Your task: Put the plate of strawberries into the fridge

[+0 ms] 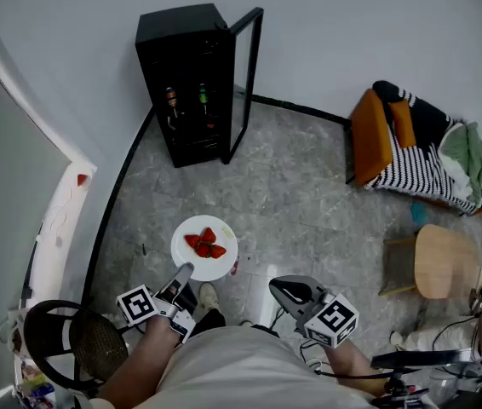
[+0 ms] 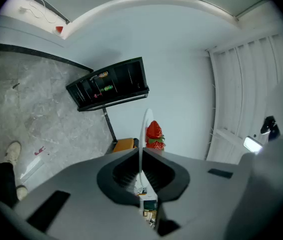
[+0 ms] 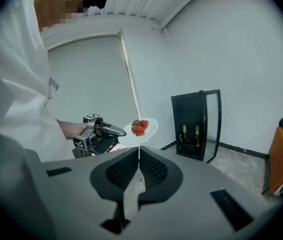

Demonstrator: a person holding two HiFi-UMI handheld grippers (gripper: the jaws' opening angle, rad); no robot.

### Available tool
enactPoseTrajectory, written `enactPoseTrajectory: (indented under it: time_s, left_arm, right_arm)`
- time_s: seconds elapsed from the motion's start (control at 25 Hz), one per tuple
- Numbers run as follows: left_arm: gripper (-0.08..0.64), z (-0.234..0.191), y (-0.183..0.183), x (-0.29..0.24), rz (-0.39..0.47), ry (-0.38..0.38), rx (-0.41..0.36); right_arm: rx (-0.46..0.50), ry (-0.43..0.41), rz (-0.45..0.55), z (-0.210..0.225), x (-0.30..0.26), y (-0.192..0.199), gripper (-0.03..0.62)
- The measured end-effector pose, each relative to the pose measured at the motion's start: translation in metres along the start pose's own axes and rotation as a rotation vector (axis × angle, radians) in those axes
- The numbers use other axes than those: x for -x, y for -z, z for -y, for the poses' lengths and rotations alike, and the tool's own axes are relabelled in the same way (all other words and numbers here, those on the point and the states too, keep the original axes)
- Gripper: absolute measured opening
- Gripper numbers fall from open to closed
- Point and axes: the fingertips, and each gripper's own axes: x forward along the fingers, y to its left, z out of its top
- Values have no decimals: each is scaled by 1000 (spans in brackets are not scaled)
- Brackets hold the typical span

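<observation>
A white plate [image 1: 221, 265] carrying a few red strawberries [image 1: 205, 244] is held level above the grey stone floor. My left gripper [image 1: 184, 272] is shut on the plate's near rim. In the left gripper view the plate [image 2: 144, 129] shows edge-on between the jaws, with the strawberries [image 2: 154, 134] beyond. The black fridge [image 1: 188, 66] stands against the far wall, its glass door [image 1: 246, 83] swung open. My right gripper [image 1: 282, 286] hangs beside the plate, shut and empty. From the right gripper view I see the plate [image 3: 148, 132], the left gripper [image 3: 112, 131] and the fridge [image 3: 191, 126].
Bottles [image 1: 173, 102] stand on the fridge shelves. An orange chair with a striped cloth [image 1: 398, 143] and a round wooden stool [image 1: 445, 262] stand at the right. A black wire chair [image 1: 66, 339] is at my lower left, beside a white sill [image 1: 62, 220].
</observation>
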Motion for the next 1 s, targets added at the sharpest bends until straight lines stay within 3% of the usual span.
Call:
enactPoseTrajectory:
  time_s: [0.24,0.4,0.48,0.68,1.0]
  left_arm:
    - [20,-12,-73,-17,-39,-45,-64]
    - [20,-13,-109,-45,-18,7,13]
    - [20,-17,-120,-58,-9,-3,20]
    - [20,-35,-152,-111,21,-34,17]
    - [20,-30,-210,-234,122,-47,21]
  right_arm:
    - [31,-8,-2,13,-65,-45,21]
    - [-10,-17,2,29,-98,-54,21]
    - [-12,-28,6,43,-106,-60,21]
    - [-1,-27,22,112,-126,-80,23]
    - [113,-136,57,246,-146,-138,29]
